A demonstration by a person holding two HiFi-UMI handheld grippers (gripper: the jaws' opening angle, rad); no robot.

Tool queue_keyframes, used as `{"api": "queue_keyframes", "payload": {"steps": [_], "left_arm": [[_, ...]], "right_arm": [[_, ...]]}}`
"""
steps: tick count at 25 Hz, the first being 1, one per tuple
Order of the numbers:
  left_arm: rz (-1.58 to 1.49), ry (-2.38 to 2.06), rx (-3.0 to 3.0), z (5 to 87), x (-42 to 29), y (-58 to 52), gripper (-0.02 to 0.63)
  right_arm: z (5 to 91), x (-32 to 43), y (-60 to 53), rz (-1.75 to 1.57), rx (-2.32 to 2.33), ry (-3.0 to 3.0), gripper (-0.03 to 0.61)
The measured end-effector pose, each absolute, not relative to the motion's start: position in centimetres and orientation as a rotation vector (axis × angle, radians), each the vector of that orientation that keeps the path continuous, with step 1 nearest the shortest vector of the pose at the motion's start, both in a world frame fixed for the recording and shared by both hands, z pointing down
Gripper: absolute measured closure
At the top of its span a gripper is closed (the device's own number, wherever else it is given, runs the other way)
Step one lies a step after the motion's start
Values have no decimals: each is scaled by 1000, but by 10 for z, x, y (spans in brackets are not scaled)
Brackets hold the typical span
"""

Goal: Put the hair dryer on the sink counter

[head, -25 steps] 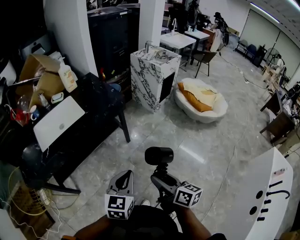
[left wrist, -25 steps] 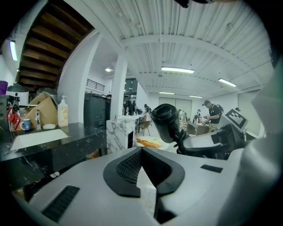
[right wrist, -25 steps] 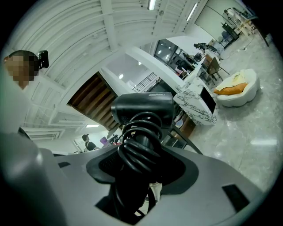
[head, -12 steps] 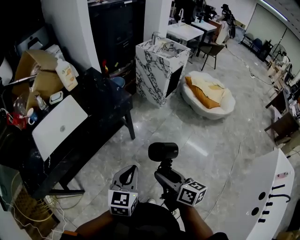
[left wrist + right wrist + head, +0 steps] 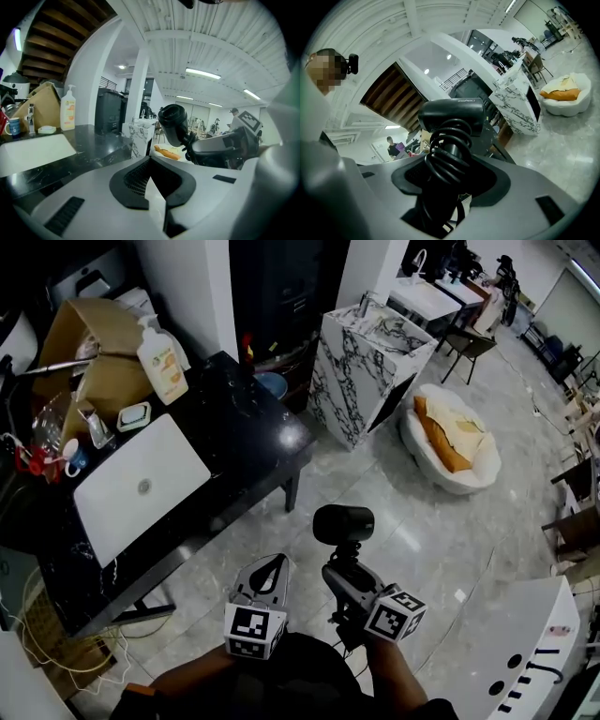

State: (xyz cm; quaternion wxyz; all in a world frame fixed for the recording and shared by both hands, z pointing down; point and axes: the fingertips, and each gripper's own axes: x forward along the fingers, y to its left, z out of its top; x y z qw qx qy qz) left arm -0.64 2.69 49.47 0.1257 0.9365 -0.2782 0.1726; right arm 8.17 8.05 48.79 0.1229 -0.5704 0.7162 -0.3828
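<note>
The black hair dryer (image 5: 343, 524) stands upright over the floor, its cord wound round the handle. My right gripper (image 5: 345, 570) is shut on that handle; in the right gripper view the hair dryer (image 5: 452, 115) rises from between the jaws of the right gripper (image 5: 447, 187). My left gripper (image 5: 273, 562) hangs beside it on the left, shut and holding nothing. From the left gripper (image 5: 152, 180) the hair dryer (image 5: 173, 124) shows to the right. The marble sink counter (image 5: 370, 362) with a faucet stands ahead across the floor, also in the gripper views as a sink counter (image 5: 136, 136) and a sink counter (image 5: 518, 105).
A black table (image 5: 239, 442) on the left carries a white laptop (image 5: 141, 486), a soap bottle (image 5: 164, 362) and a cardboard box (image 5: 84, 352). A round white cushion bed (image 5: 459, 442) lies right of the sink counter. A white curved counter (image 5: 525, 652) is at the lower right.
The table and the marble sink counter have come nearer and slid right in the head view. Both grippers keep their pose, with the hair dryer in the same grip.
</note>
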Motion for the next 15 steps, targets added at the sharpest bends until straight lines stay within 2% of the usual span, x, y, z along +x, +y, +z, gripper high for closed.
{"api": "queue_keyframes", "payload": {"steps": [15], "left_arm": [[286,-912,2710,442,-50,-81,604]], "right_arm": [[434,54,-32,-1037,-1718,2213,321]]}}
